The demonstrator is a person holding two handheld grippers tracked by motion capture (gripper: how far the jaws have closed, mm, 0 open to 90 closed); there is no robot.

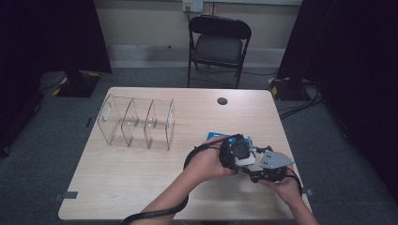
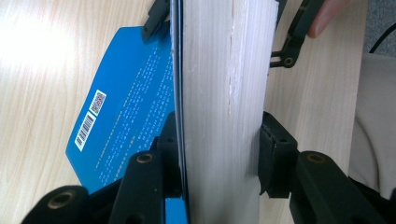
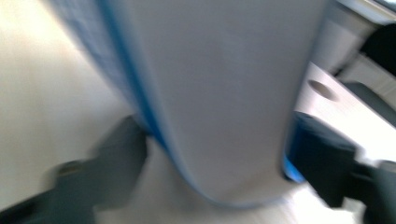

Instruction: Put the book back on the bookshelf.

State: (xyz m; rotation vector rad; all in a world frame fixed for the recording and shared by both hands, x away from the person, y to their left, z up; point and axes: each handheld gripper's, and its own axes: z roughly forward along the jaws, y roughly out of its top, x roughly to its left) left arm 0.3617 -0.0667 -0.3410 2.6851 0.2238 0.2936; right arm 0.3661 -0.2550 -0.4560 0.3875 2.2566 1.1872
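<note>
Gripping thick blue-covered book (image 2: 219,93) w/ left tongs (image 2: 219,154); right tongs (image 3: 219,154) loose around it.

A clear plastic organizer (image 1: 136,123) with three slots sits on the wooden table (image 1: 117,178). Behind the table there's a black folding chair (image 1: 218,44), and a small dark round grommet (image 1: 222,101) near the table's far edge.
</note>
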